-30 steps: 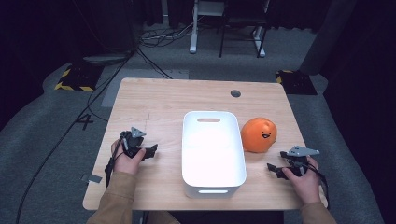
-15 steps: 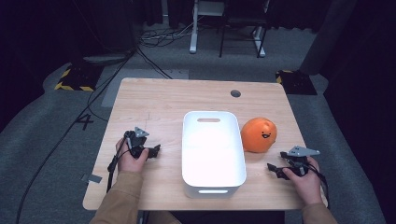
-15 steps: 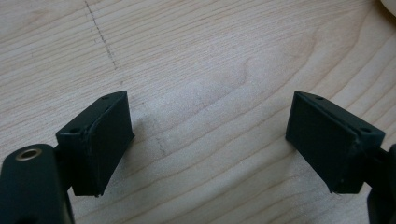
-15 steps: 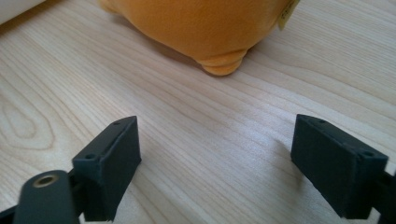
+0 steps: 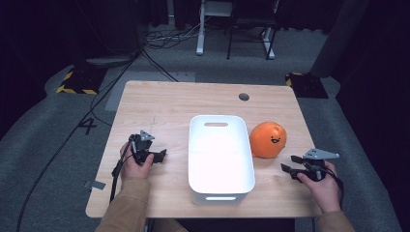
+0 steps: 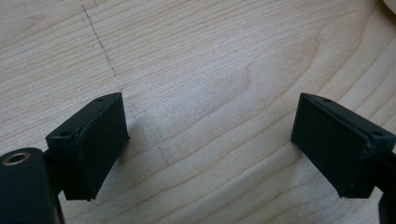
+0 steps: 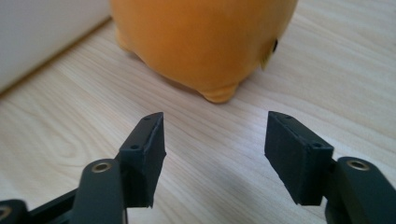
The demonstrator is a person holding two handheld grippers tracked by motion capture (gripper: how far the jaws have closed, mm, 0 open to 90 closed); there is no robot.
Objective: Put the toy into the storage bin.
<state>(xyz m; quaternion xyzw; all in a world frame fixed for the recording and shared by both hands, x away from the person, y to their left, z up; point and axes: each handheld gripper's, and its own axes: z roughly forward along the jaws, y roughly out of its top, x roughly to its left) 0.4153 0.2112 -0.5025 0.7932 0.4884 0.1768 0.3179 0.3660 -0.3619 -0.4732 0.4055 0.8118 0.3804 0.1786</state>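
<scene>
A round orange soft toy [image 5: 268, 139] with a small face stands on the wooden table [image 5: 159, 106], just right of a white bin [image 5: 215, 198]. My right gripper [image 5: 287, 166] lies near the table's front right and points at the toy [image 7: 201, 42] from a short way off. Its jaws have just been closing, and they stand open [image 7: 215, 149] over bare wood. My left gripper [image 5: 162, 155] rests left of the bin and points toward it. Its jaws have just been opening, and they stand wide apart [image 6: 210, 144] with only tabletop between them.
The bin's white wall [image 7: 42, 32] lies to the left of the toy in the right gripper view. A dark round grommet [image 5: 244, 96] sits at the table's far right. Beyond the table are cables, hazard-striped blocks [image 5: 75, 82] and desk legs on grey carpet.
The left gripper's jaws have spread wider. The right gripper's jaws have drawn somewhat closer together. Both hands stay where they were.
</scene>
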